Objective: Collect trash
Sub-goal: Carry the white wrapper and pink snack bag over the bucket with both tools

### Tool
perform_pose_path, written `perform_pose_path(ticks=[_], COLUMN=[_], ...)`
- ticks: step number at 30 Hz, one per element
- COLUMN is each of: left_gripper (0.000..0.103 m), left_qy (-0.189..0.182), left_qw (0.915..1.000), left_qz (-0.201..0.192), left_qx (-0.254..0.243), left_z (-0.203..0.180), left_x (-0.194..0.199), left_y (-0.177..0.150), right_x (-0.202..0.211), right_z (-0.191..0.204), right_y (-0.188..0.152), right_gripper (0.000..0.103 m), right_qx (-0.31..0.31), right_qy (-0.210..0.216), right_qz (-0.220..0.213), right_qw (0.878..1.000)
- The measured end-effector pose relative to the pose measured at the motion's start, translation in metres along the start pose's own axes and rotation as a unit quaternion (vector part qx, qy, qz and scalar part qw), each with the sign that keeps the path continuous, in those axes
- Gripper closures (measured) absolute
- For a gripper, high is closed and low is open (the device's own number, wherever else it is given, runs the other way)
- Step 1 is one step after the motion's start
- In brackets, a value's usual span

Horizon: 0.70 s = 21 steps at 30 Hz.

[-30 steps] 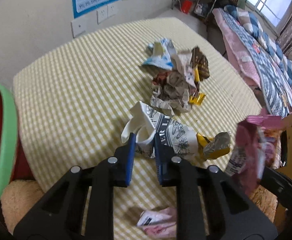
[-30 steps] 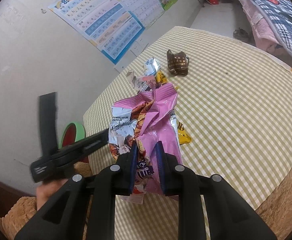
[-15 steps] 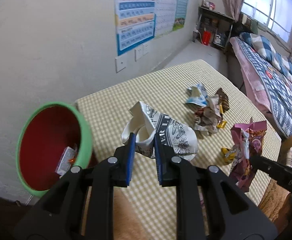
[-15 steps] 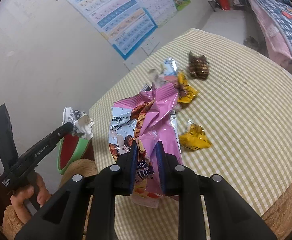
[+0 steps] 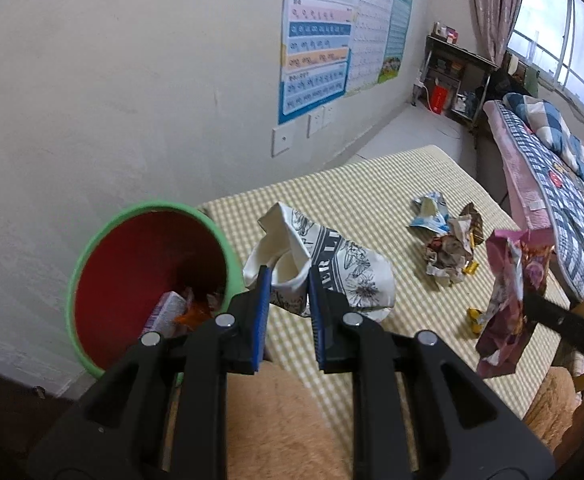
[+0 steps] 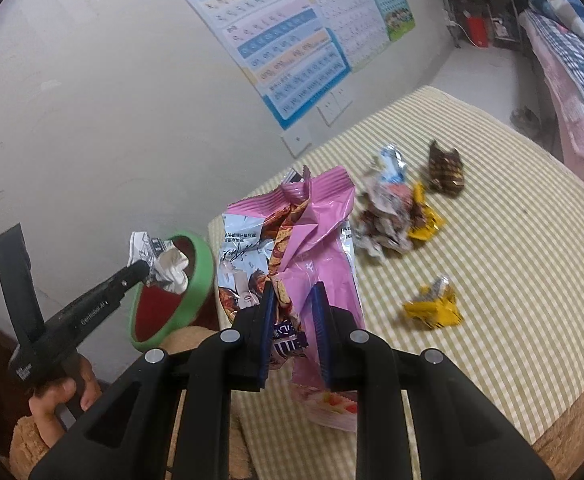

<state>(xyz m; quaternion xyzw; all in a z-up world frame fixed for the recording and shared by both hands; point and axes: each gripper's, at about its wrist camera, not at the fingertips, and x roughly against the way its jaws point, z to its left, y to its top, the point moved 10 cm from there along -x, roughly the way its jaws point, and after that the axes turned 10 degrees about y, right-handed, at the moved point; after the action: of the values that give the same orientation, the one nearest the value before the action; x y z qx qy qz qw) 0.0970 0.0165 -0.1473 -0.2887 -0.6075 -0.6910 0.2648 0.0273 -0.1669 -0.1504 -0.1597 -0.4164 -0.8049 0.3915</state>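
Note:
My left gripper (image 5: 287, 292) is shut on a crumpled white paper bag with black print (image 5: 332, 264) and holds it in the air just right of the green-rimmed red bin (image 5: 91, 280); from the right wrist view the bag (image 6: 163, 264) hangs over the bin's rim (image 6: 201, 264). My right gripper (image 6: 294, 308) is shut on a pink snack bag (image 6: 316, 232), lifted above the checked table's near left corner. It also shows in the left wrist view (image 5: 508, 292).
A heap of crumpled wrappers (image 6: 392, 216) lies mid-table with a brown wrapper (image 6: 446, 170) behind it and a yellow wrapper (image 6: 432, 308) nearer. The bin holds some trash (image 5: 171, 312). A fuzzy tan cushion (image 5: 283, 420) lies below. Wall posters hang behind; a bed (image 5: 564, 184) stands at right.
My left gripper has carried the paper bag further left, closer to the bin's mouth. My right gripper still holds the pink bag raised, shifted slightly toward the bin.

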Motion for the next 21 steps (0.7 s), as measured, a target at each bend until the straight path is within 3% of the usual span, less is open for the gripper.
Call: perform_pose_path(ticks=[21], left_gripper=[0.085], left_qy=[0.027], left_qw=[0.9988], left_qz=[-0.004], left_qx=[0.041], left_z=[0.06], left_x=[0.001], left_y=[-0.003], right_x=[-0.047], right_z=[0.063], right_y=[0.01], right_gripper=[0.084], right_qx=[0.069], right_qy=[-0.003], right_qz=[0.03], right_qw=[0.997])
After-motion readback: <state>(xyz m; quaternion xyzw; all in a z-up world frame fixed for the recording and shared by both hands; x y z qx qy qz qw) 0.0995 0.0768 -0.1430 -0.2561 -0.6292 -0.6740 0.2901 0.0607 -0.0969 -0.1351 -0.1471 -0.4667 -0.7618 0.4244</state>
